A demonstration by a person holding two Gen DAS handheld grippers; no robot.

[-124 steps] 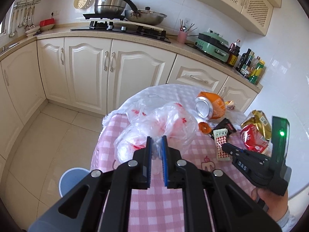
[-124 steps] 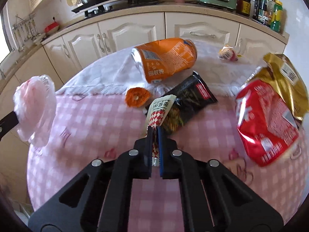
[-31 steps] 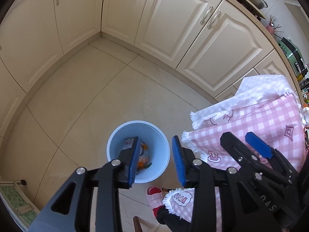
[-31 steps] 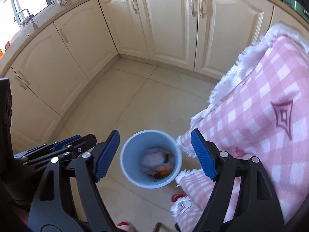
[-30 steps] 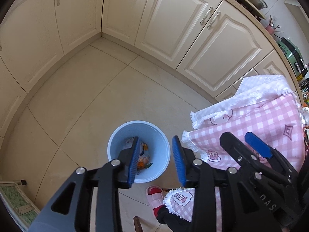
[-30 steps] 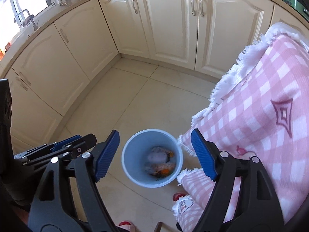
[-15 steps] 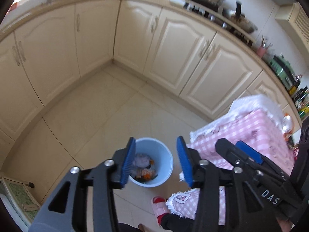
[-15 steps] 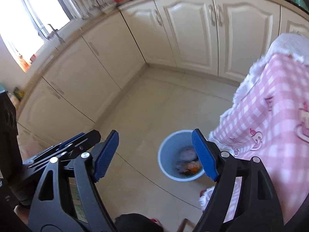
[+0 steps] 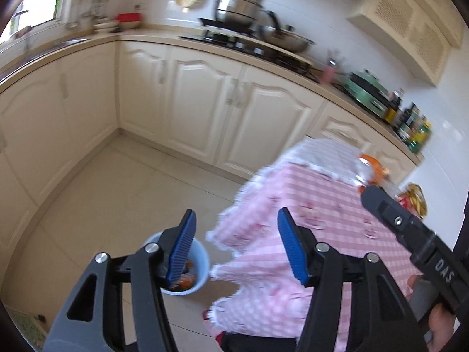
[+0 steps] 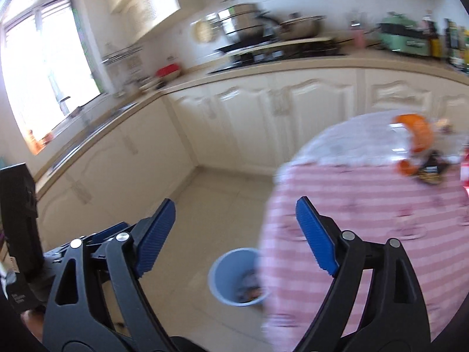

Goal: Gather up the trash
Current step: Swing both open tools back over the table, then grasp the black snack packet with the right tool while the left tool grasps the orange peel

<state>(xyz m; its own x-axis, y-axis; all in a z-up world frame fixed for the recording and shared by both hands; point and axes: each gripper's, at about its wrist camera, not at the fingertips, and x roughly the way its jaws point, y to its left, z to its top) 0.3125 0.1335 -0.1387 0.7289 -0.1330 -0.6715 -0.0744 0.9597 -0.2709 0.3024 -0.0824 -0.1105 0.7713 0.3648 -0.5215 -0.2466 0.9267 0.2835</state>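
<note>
A light blue bin stands on the floor by the table, with trash inside. My left gripper is above it; its jaws are opening and nothing is between them. My right gripper is held wide, its jaws still opening, also empty. On the pink checked tablecloth lie an orange can, a round orange piece, a dark wrapper and red and gold packets. Both views are blurred by motion.
Cream cabinets run along the wall under a counter with a stove, pots and bottles. A window is at the left. The tiled floor lies between the cabinets and the table. A hand holds the right gripper.
Both grippers have risen and tilted up from the bin toward the table and counter. The left jaws have spread wider; the right jaws have opened slightly more.
</note>
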